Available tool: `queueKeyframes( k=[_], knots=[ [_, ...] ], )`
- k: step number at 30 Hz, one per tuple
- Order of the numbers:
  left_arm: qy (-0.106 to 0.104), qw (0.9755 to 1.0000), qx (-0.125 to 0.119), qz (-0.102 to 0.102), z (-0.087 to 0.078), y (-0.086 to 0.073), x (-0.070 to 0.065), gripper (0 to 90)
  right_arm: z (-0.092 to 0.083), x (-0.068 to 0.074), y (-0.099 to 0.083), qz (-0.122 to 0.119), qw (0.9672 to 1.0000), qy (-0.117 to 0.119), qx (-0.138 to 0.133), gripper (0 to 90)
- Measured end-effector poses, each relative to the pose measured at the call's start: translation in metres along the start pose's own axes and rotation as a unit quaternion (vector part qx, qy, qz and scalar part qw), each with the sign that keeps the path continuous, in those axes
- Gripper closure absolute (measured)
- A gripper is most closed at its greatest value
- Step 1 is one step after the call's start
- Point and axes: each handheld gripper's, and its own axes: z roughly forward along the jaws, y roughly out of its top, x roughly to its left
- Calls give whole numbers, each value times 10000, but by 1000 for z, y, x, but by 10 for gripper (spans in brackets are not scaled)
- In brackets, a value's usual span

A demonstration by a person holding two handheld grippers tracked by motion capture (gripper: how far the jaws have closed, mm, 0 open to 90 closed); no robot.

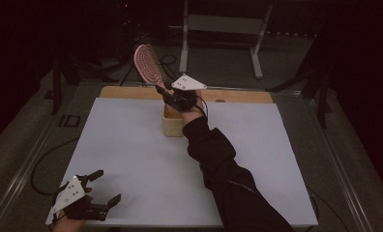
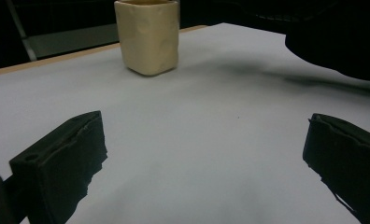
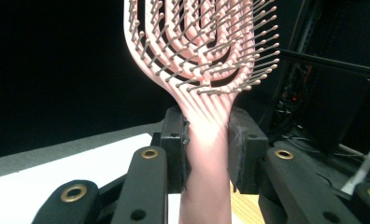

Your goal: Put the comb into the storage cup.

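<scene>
1. Lower left of the high view, my left gripper (image 1: 98, 189) rests on the white tabletop (image 1: 131, 154), jaws released and wide, nothing between them.
2. Its own view shows the cream cup (image 2: 148, 36) at upper centre; I cannot see inside.
3. My right gripper (image 1: 169, 93) hovers above that cup.
4. Its view shows the jaws clenched on the pink hairbrush (image 3: 206, 140) handle, bristles up.

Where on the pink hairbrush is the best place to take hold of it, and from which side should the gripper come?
Probably at the neck of the pink hairbrush, just below the bristled head, with one pad on each flat side edge. The handle is narrow and smooth there, while the vented head is wide and full of bristles. The right gripper holds it exactly so, coming from the handle end.
</scene>
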Motion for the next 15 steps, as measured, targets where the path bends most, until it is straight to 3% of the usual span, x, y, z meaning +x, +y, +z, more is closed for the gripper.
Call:
queueKeyframes(
  k=[6, 15],
  knots=[
    [-19, 10000, 9, 1, 0, 0, 0, 0, 2, -10, -12, 158, 9998, -17, 68, 714],
    [-31, 10000, 18, 8, 1, 0, -1, 0, 4, -15, -30, 179, 9997, -54, 168, 714]
  ],
)
